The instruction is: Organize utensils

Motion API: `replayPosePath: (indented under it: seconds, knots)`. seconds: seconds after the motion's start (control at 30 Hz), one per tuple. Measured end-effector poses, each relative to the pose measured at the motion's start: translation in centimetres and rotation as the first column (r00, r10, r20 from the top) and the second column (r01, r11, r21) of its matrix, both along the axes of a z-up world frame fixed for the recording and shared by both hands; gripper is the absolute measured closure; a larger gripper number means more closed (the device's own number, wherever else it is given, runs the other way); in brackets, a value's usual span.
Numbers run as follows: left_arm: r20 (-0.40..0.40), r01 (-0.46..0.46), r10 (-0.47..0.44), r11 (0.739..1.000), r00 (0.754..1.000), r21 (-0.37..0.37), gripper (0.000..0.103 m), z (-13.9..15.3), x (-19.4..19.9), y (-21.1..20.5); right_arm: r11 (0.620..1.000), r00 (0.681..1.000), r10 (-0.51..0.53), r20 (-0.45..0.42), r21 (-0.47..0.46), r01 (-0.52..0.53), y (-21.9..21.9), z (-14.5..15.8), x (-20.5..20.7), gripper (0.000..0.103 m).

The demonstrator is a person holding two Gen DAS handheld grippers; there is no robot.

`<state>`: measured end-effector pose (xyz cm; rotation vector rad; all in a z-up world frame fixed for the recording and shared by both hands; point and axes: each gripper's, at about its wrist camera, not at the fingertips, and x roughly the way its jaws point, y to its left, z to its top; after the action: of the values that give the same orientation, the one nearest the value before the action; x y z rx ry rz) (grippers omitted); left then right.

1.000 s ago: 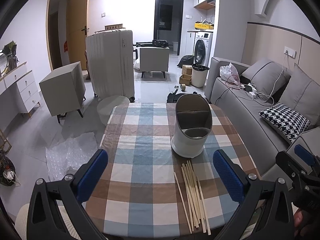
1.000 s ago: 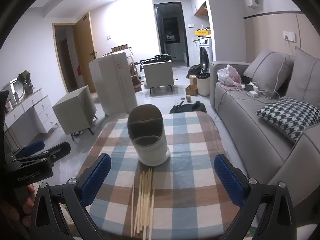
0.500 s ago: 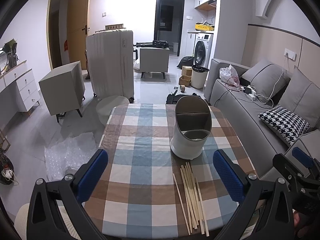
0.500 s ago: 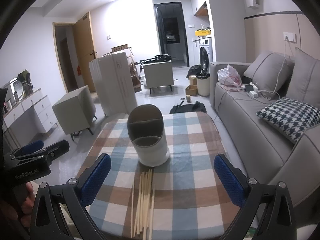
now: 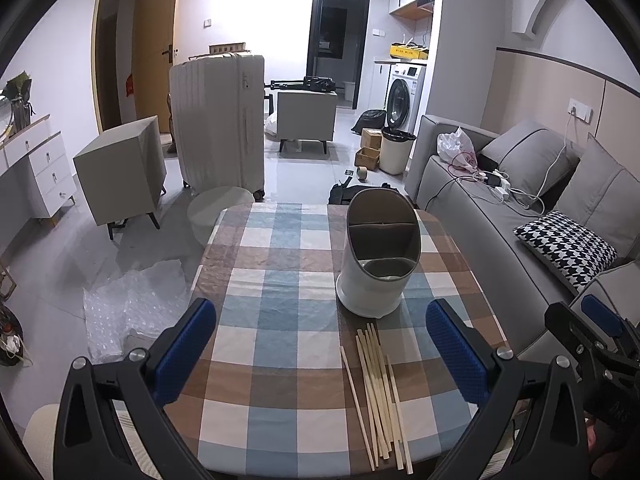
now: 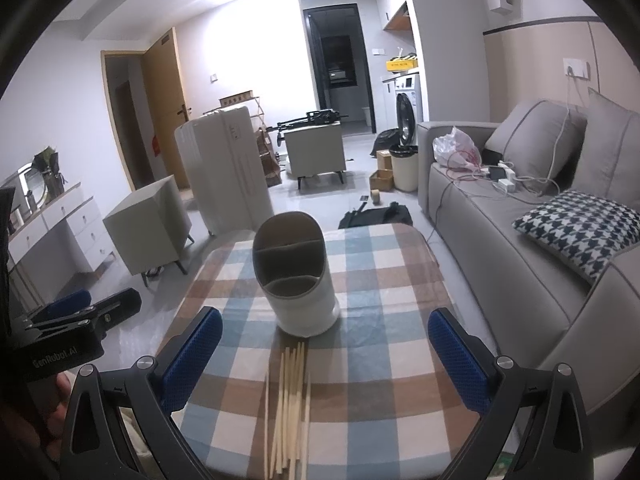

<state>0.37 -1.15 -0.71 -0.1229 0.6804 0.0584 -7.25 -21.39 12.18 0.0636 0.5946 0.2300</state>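
Note:
A white utensil holder (image 5: 378, 254) with grey divided compartments stands upright on the checked tablecloth (image 5: 276, 308). Several wooden chopsticks (image 5: 378, 380) lie loose on the cloth just in front of it. My left gripper (image 5: 320, 348) is open and empty, above the table's near edge, left of the chopsticks. In the right wrist view the holder (image 6: 296, 276) and chopsticks (image 6: 290, 404) sit straight ahead. My right gripper (image 6: 324, 354) is open and empty above the chopsticks' near ends.
A grey sofa (image 5: 480, 208) with a houndstooth pillow (image 5: 568, 248) runs along the table's right side. On the floor to the left lie bubble wrap (image 5: 128, 312), a round stool (image 5: 220, 212), a suitcase (image 5: 220, 124) and a cabinet (image 5: 120, 172).
Both grippers have drifted slightly; the holder and chopsticks sit a little higher in the left wrist view. Nothing was picked up.

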Motion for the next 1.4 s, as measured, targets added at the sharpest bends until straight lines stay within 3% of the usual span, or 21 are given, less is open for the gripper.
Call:
replayPosePath:
  seconds: [0.13,0.37,0.5,0.57,0.7,0.87,0.93,1.07,1.2,1.4]
  knots:
    - [-0.049,0.006,-0.007,1.0,0.999,-0.022,0.001,-0.9,1.1,0.3,1.0,1.0,-0.016,-0.011,-0.012,0.016,-0.1,-0.4,0.6,0.0]
    - [-0.244,-0.007,-0.016,0.996,0.97,-0.093,0.001,-5.4,5.5,1.3,0.998,0.998,-0.028,-0.056,-0.062,0.025,0.6,-2.0,2.7,0.0]
    - [-0.385,-0.015,-0.033,0.993,0.922,-0.12,0.009,-9.0,7.8,1.5,0.998,0.994,-0.039,-0.101,-0.053,0.034,0.5,-3.2,4.9,0.002]
    - [-0.472,-0.021,-0.06,0.986,0.879,-0.164,0.013,-11.3,8.9,1.5,0.997,0.991,-0.044,-0.127,-0.065,0.036,0.5,-3.8,5.9,0.004]
    - [-0.566,-0.01,-0.078,0.989,0.821,-0.151,0.021,-13.7,9.7,0.5,0.996,0.982,-0.044,-0.183,-0.086,0.028,0.5,-5.3,7.9,0.006]
    - [-0.626,0.006,-0.079,0.993,0.776,-0.118,0.024,-15.7,10.4,-0.4,0.998,0.962,-0.041,-0.269,-0.065,0.024,0.0,-7.2,9.7,0.008]
    - [-0.636,0.001,-0.078,0.993,0.768,-0.121,0.026,-16.0,10.5,-0.5,0.998,0.953,-0.038,-0.3,-0.056,0.022,0.0,-7.7,10.3,0.014]
    - [-0.655,0.004,-0.079,0.993,0.751,-0.115,0.032,-16.0,10.4,-1.5,0.999,0.938,-0.029,-0.345,-0.035,0.018,0.0,-8.6,10.9,0.015]
    - [-0.657,0.032,-0.049,0.999,0.752,-0.037,0.044,-15.1,9.7,-2.7,0.999,0.934,-0.017,-0.356,-0.035,0.005,0.0,-8.9,10.9,0.015]
    - [-0.639,0.056,-0.054,0.998,0.767,-0.017,0.087,-12.9,8.0,-4.1,1.0,0.925,-0.023,-0.378,-0.02,0.017,-0.5,-8.9,11.1,0.015]
